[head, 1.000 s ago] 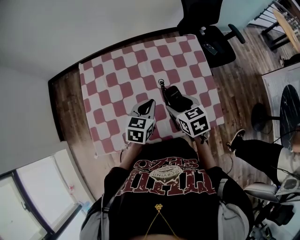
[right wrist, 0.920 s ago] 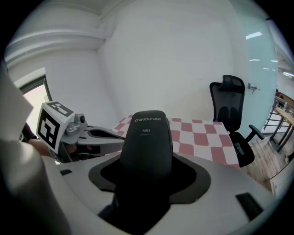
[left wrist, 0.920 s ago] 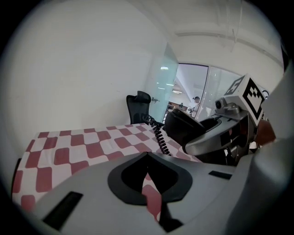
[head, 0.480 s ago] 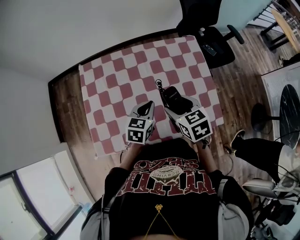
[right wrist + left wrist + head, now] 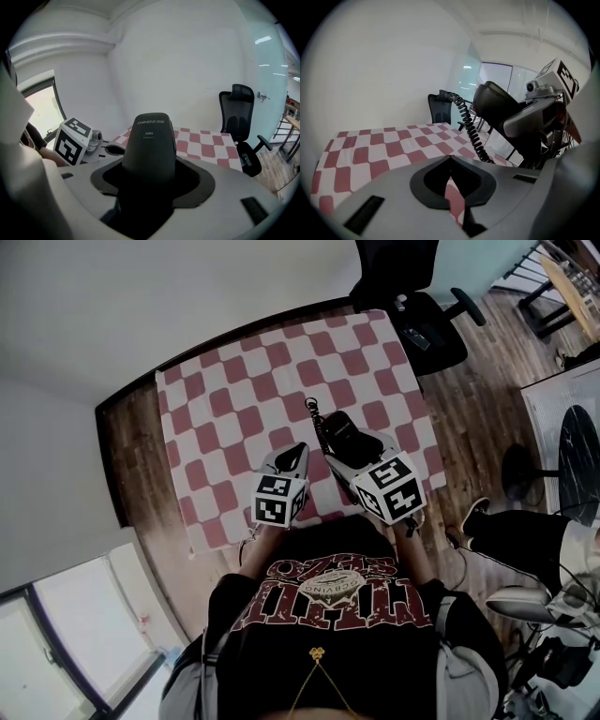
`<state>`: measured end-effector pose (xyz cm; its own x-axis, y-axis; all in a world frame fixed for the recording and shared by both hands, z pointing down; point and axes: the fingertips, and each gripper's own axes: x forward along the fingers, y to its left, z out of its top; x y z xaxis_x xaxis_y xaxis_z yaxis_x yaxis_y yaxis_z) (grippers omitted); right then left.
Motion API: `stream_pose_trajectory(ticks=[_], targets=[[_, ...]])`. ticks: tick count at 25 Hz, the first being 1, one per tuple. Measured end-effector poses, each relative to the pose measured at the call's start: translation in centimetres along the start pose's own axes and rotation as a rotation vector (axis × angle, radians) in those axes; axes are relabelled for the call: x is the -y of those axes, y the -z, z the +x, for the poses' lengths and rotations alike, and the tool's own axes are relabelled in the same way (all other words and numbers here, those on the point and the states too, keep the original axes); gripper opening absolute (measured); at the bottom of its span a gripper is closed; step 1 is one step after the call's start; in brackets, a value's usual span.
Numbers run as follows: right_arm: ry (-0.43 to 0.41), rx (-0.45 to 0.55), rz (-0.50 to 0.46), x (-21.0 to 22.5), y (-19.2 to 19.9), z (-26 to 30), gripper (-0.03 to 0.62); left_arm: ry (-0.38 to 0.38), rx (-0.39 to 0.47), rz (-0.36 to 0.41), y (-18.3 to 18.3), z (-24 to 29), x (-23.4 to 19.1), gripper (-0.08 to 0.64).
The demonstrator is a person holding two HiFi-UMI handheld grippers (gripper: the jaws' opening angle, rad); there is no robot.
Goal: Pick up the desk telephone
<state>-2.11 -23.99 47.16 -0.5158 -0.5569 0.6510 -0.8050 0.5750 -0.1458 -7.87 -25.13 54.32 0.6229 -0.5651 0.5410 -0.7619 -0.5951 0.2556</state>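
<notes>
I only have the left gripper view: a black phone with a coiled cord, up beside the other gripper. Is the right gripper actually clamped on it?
Observer: Yes. In the right gripper view, the right gripper has its jaws closed on the body of the telephone.
Operator: Where is it over the table?
Observer: The head view puts it above the near right part of the checked table, with the cord pointing toward the middle.
Operator: Anyone close on that side?
Observer: A person's leg shows on the floor to the right of the table, apart from it.
</notes>
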Motion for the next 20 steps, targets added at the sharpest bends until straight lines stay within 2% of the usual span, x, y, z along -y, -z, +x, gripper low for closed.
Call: stream_pose_trajectory(ticks=[20], targets=[[-0.008, -0.025, -0.002, 0.05, 0.65, -0.20, 0.293, 0.021, -0.022, -0.008, 0.46, 0.62, 0.68, 0.002]])
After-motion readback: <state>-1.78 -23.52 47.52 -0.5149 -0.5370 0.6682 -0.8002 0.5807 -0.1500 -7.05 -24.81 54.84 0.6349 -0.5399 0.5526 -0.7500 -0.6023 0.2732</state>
